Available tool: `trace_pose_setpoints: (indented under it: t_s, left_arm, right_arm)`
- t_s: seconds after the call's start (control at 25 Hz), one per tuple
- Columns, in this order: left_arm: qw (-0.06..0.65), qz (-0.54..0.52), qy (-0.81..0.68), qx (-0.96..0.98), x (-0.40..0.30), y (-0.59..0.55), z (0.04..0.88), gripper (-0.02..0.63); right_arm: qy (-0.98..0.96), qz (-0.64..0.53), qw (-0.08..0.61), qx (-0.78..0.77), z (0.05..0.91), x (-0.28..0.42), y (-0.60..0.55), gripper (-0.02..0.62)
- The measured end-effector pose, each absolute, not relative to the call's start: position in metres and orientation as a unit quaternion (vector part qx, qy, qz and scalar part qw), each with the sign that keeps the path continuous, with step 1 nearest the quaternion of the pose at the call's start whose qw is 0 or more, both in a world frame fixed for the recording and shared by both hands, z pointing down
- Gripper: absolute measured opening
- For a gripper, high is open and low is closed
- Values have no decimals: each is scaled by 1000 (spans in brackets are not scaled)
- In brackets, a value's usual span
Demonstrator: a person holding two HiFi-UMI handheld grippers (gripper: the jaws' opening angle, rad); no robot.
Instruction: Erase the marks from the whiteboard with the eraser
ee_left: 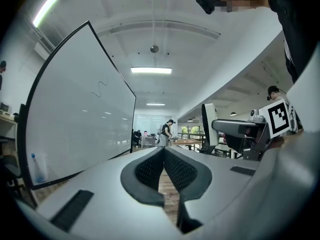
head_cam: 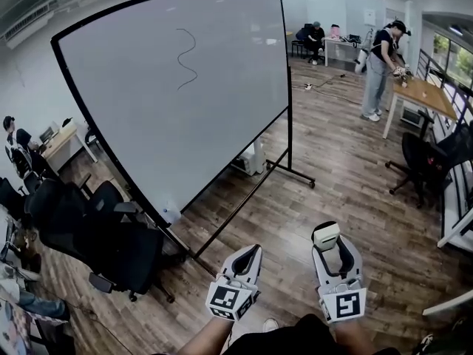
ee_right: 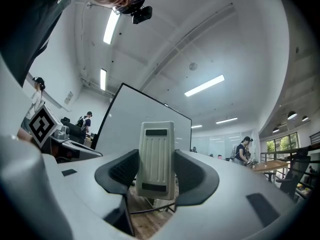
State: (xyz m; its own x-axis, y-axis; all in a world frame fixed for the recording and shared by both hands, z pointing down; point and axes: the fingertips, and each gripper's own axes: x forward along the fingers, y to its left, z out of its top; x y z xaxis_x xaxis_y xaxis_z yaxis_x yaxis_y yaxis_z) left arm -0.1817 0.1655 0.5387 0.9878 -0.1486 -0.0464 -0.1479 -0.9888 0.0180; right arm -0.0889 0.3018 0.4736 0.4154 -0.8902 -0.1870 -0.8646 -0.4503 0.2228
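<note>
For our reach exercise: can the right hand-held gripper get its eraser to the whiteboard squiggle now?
Probably not yet: the right hand-held gripper holds the eraser low, apart from the whiteboard; nothing blocks the squiggle.

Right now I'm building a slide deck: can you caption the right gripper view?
Right gripper shut on the eraser, with the whiteboard ahead.

**Board upper left, grippers bottom centre**

The large black-framed whiteboard fills the head view's upper left, a thin dark wavy mark high on it. At bottom centre the left gripper sits left of the right gripper, the pale ribbed plastic eraser between its jaws.
</note>
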Motion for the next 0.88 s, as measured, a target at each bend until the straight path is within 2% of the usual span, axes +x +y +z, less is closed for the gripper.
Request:
trace_pose_setpoints:
  t_s: [0.32,0.52,0.88]
  left_arm:
    - [-1,-40,-87,995,-164,125,510,20]
    - [-38,-57,-90,994,-138,100,495,20]
    - [-45,-79,-124,988,-73,58,461,20]
  right_arm:
    - [-532,-144,48,833,456,-65,258,247]
    - [-541,-156,44,825,449,-38,227,247]
    - [-566,-170,40,805,433,32,177,247]
